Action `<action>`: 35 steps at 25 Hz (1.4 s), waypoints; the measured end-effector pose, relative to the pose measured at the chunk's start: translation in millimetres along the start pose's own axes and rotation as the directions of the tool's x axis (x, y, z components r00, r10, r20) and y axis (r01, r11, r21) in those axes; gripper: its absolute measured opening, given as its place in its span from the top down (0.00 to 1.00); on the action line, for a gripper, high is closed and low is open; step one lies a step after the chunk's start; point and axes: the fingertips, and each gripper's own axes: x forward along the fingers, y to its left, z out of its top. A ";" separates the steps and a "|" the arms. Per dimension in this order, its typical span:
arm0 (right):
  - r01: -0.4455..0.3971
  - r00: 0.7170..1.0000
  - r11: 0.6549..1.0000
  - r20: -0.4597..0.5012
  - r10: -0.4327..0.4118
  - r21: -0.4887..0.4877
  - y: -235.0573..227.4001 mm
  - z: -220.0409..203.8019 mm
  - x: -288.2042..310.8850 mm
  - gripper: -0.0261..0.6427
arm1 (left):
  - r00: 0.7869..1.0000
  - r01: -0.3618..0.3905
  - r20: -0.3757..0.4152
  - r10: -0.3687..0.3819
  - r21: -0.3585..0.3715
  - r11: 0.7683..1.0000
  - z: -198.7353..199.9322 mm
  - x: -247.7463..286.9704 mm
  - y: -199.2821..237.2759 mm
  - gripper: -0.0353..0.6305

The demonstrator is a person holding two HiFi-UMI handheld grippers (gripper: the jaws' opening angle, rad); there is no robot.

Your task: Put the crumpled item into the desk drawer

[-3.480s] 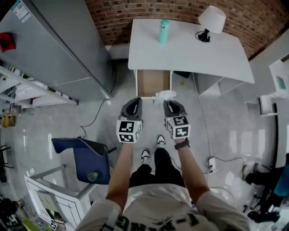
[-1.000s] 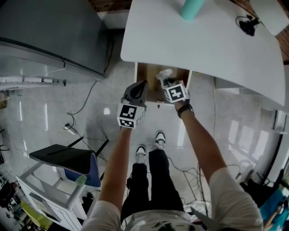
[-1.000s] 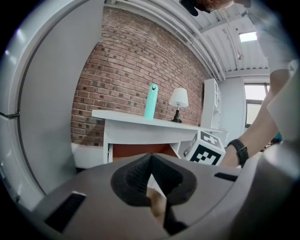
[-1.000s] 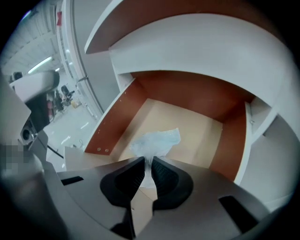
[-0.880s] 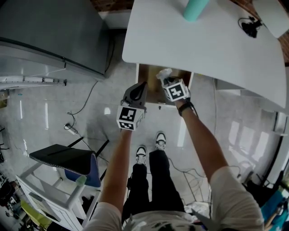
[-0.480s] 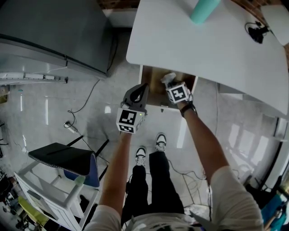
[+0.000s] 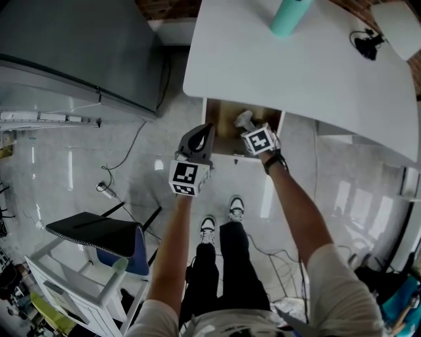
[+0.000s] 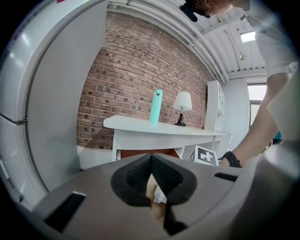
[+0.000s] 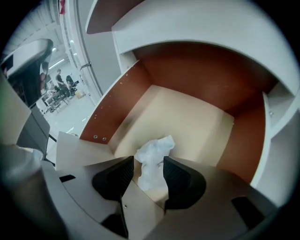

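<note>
The crumpled item (image 7: pixel 244 120) is a white paper wad, lying inside the open desk drawer (image 7: pixel 222 113). In the right gripper view the wad (image 9: pixel 153 158) sits on the pale drawer floor (image 9: pixel 187 117) between the two dark pads. My right gripper (image 7: pixel 250 129) hangs over the drawer's front part, and its jaws are opening, with gaps showing beside the paper. My left gripper (image 7: pixel 208 131) is shut with nothing in it, just left of the drawer front. In its own view the left gripper (image 8: pixel 151 161) points at the desk.
The white desk (image 7: pixel 296 66) carries a teal bottle (image 7: pixel 289 16) and a white lamp (image 7: pixel 395 20). A grey cabinet (image 7: pixel 79 46) stands to the left. A blue chair (image 7: pixel 99 230) is behind on the left, and a cable (image 7: pixel 125 158) lies on the floor.
Both grippers came from in front of the desk up to the drawer. In the last second the right gripper with the paper edged further in over the drawer. The left one barely moved.
</note>
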 end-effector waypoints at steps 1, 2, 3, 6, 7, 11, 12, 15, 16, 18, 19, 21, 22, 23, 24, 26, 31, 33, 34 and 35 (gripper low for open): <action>0.013 1.000 1.000 0.009 -0.013 -0.007 -0.7 0.1 -6.1 0.69 | 1.000 -0.001 -0.006 0.001 -0.002 1.000 1.6 -1.9 -0.8 0.95; 0.028 0.999 0.999 0.021 -0.028 -0.016 -1.3 1.0 -12.8 0.69 | 1.000 -0.001 -0.014 0.001 -0.005 1.000 2.9 -4.1 -1.9 0.95; 0.038 0.999 0.999 0.038 -0.037 -0.022 -1.0 2.4 -20.1 0.69 | 1.000 0.001 -0.019 -0.001 -0.008 1.000 4.8 -6.5 -3.2 0.95; 0.029 0.995 1.000 0.097 -0.029 -0.005 9.2 7.2 -44.7 0.69 | 1.000 0.008 -0.024 -0.008 -0.003 1.000 15.3 -15.0 -9.3 0.95; 0.026 0.993 1.000 0.115 -0.027 0.006 13.7 8.2 -54.1 0.69 | 1.000 0.010 -0.024 -0.010 0.000 1.000 19.6 -18.4 -11.7 0.95; 0.029 0.979 0.997 0.200 -0.044 0.076 30.1 11.1 -99.0 0.69 | 0.999 -0.004 -0.037 0.004 0.016 1.000 35.5 -34.1 -21.1 0.95; 0.032 0.973 0.996 0.223 -0.051 0.086 34.0 11.6 -111.3 0.69 | 0.999 -0.009 -0.044 0.010 0.020 1.000 38.5 -38.6 -23.7 0.95; 0.061 0.954 0.993 0.285 -0.087 0.100 42.0 13.0 -150.2 0.69 | 0.998 -0.014 -0.059 0.015 0.017 1.000 48.3 -51.9 -33.2 0.95; 0.075 0.947 0.992 0.303 -0.104 0.105 43.5 13.2 -163.6 0.69 | 0.998 -0.014 -0.061 0.015 0.013 1.000 52.3 -56.1 -36.2 0.95; 0.105 0.929 0.988 0.342 -0.138 0.114 46.3 14.8 -189.8 0.69 | 0.998 -0.007 -0.058 0.008 0.006 1.000 62.5 -64.4 -43.0 0.95; 0.115 0.920 0.986 0.362 -0.152 0.121 48.1 15.8 -202.5 0.69 | 0.999 -0.002 -0.054 0.002 0.002 1.000 68.6 -68.9 -47.3 0.95; 0.116 0.902 0.982 0.398 -0.166 0.146 55.0 18.5 -227.7 0.69 | 0.999 0.007 -0.045 -0.007 0.002 1.000 81.2 -79.1 -56.0 0.95; 0.112 0.892 0.981 0.418 -0.169 0.158 58.8 20.8 -239.6 0.69 | 0.999 0.009 -0.042 -0.008 0.006 1.000 87.5 -84.2 -59.7 0.95; 0.112 0.882 0.980 0.439 -0.174 0.164 61.6 23.4 -250.4 0.69 | 0.999 0.010 -0.041 -0.009 0.013 1.000 94.1 -88.7 -63.0 0.95; 0.117 0.871 0.980 0.457 -0.180 0.164 63.8 25.6 -261.0 0.69 | 0.999 0.012 -0.041 -0.011 0.020 1.000 101.0 -93.1 -66.2 0.95; 0.136 0.858 0.978 0.476 -0.195 0.156 69.4 24.9 -284.0 0.69 | 0.999 0.014 -0.043 -0.014 0.021 1.000 113.7 -105.4 -74.3 0.95; 0.166 0.812 0.969 0.533 -0.238 0.181 83.3 24.2 -341.2 0.69 | 0.999 0.018 -0.031 -0.016 0.045 0.999 144.6 -137.8 -89.1 0.95; 0.179 0.785 0.964 0.562 -0.260 0.196 88.8 27.9 -363.4 0.70 | 1.000 0.021 -0.019 -0.019 0.074 0.997 157.4 -148.2 -93.5 0.95; 0.184 0.772 0.962 0.576 -0.269 0.204 93.1 29.8 -375.8 0.70 | 1.000 0.023 -0.009 -0.022 0.087 0.996 165.2 -154.2 -96.7 0.95; 0.189 0.757 0.959 0.591 -0.280 0.212 98.1 32.0 -388.8 0.70 | 1.000 0.024 0.005 -0.025 0.097 0.995 173.8 -160.4 -99.9 0.95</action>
